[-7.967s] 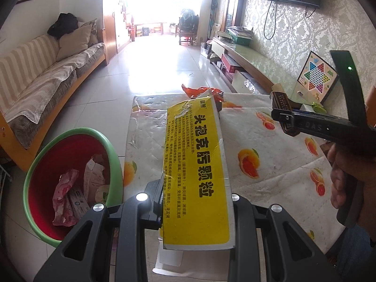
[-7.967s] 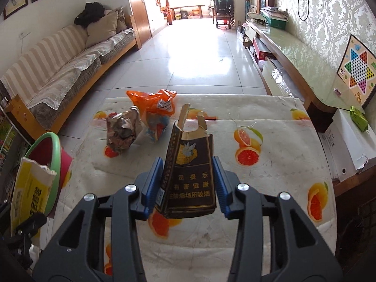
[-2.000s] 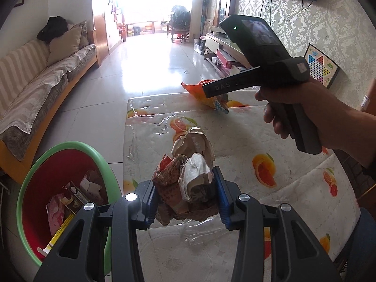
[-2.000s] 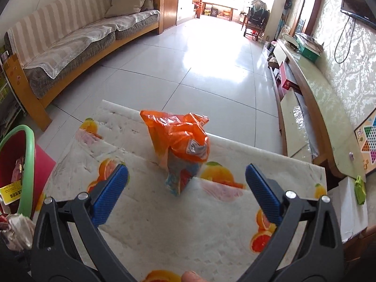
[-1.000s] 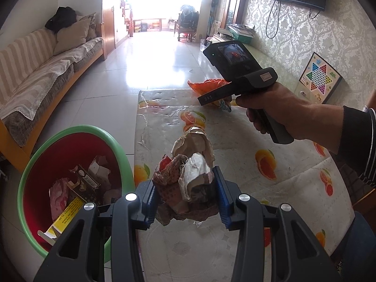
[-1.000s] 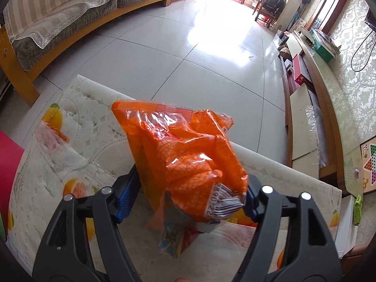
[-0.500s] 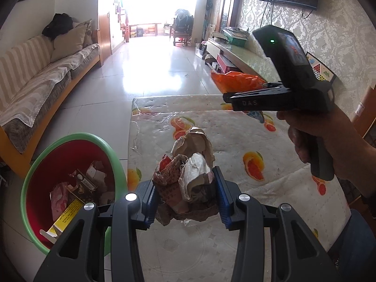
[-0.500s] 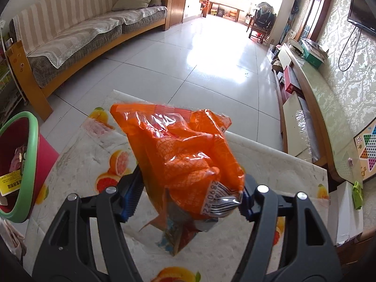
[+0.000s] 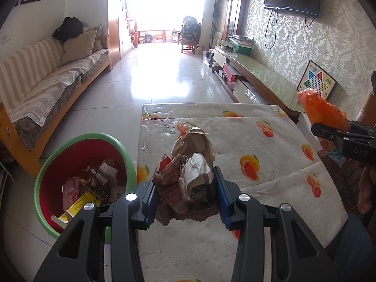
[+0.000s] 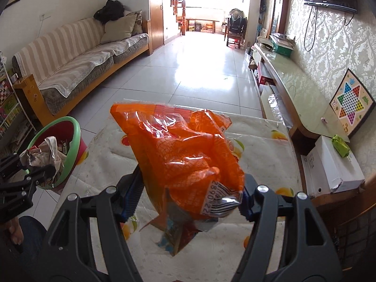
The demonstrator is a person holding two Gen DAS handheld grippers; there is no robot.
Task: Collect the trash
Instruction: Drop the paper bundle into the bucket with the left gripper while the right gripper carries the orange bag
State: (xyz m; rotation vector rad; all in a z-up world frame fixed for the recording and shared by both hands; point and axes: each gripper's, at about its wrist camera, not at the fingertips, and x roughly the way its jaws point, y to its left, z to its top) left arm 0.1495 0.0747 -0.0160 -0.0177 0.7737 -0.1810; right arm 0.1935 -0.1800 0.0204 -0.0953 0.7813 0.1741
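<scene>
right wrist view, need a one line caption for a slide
Right gripper shut on an orange bag above the table, with the bin on the floor to the left.

- snack bag (image 10: 185, 155): bright orange, white barcode patch with black bars, some blue print low down
- crumpled paper wad (image 9: 188, 176): brown, white, a red scrap
- bin (image 9: 47, 174): green rim, red inside
- desk (image 9: 277, 145) cover: off-white, orange citrus-slice print
- hand-held gripper pads (image 9: 221, 199): blue, on black frames
- sofa (image 10: 58, 54): beige and white stripes
- wallpaper (image 9: 340, 42): pale green damask
</scene>
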